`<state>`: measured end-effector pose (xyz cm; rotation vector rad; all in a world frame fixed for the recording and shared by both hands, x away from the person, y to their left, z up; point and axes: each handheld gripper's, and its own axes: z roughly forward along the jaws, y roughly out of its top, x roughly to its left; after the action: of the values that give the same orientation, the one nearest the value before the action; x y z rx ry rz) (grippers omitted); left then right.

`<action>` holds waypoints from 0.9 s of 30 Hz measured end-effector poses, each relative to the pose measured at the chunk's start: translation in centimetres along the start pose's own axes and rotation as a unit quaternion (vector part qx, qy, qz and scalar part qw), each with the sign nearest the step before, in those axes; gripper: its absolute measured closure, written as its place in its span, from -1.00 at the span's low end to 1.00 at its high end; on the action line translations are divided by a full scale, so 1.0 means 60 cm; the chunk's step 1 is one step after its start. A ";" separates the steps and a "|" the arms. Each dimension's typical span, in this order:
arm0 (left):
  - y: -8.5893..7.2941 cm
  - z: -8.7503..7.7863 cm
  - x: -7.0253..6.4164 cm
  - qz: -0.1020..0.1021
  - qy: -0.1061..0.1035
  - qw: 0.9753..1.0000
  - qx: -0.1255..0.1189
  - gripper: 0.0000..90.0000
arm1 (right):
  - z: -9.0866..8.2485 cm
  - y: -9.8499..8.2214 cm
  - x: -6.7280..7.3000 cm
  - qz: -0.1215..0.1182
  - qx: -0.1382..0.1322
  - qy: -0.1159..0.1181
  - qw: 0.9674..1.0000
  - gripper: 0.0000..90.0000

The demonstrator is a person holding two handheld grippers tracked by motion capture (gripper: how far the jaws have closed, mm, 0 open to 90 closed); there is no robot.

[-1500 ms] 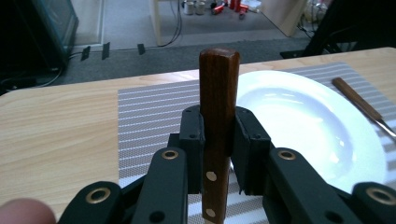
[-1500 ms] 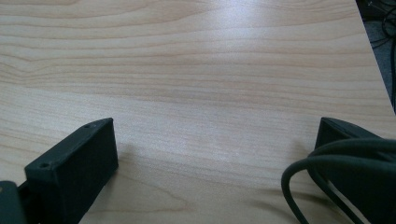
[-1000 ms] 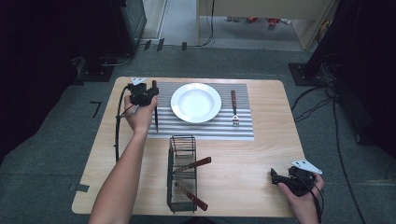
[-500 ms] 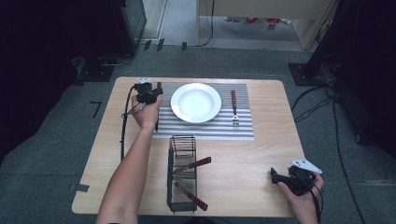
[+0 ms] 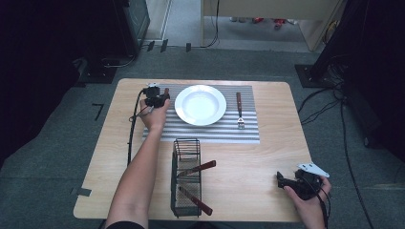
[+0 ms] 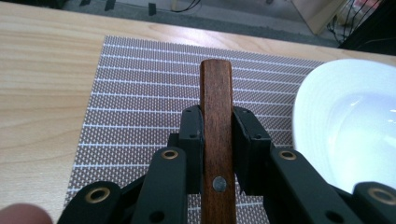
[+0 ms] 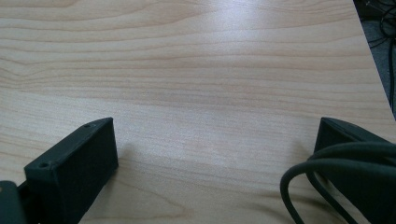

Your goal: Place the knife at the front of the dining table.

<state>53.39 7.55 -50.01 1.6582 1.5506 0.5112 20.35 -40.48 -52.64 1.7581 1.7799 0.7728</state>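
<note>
Two black hand-held grippers. Left gripper [image 6: 217, 135]: jaws clamped on a brown wooden-handled utensil [image 6: 216, 121] over the grey striped woven placemat [image 6: 140, 93], just left of the round white plate [image 6: 345, 126]. Right gripper [image 7: 215, 154]: jaws wide apart, nothing between them, on the pale wooden table [image 7: 210, 70].

I see the wooden counter [image 5: 119, 162] carrying a striped placemat [image 5: 210, 131] and a wire basket [image 5: 185, 183].

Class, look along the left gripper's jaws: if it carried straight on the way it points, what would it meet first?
Probably the grey striped placemat, beside the white plate. The left gripper is clamped on a wooden-handled utensil angled down over the mat; depth is uncertain.
</note>
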 end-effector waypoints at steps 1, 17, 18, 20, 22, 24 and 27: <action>0.000 0.002 0.000 0.001 0.000 1.000 0.001 0.69 | 0.000 0.000 0.000 0.000 0.000 0.000 1.000 -1.00; -0.008 0.010 0.011 -0.001 -0.012 1.000 0.028 0.40 | 0.000 0.000 0.000 -0.001 0.000 0.000 1.000 -1.00; -0.007 0.004 0.012 0.001 -0.018 0.999 0.031 0.36 | 0.000 0.000 0.000 0.000 0.000 0.000 1.000 -1.00; -0.007 -0.013 0.013 0.007 -0.012 1.000 0.024 0.35 | 0.000 0.000 0.000 0.000 0.000 0.000 1.000 -1.00; -0.007 -0.026 0.018 0.005 -0.017 1.000 0.026 0.36 | 0.000 0.000 0.000 0.000 0.000 0.000 1.000 -1.00; -0.009 -0.037 0.022 0.021 -0.016 0.999 0.042 0.36 | 0.000 0.000 0.000 0.000 0.000 0.000 1.000 -1.00; -0.015 -0.044 0.020 0.039 -0.010 0.997 0.058 0.39 | 0.000 0.000 0.000 0.000 0.000 0.000 1.000 -1.00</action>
<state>51.03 9.34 -49.37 1.8132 1.5293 0.4508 20.35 -40.48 -52.64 1.7582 1.7800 0.7729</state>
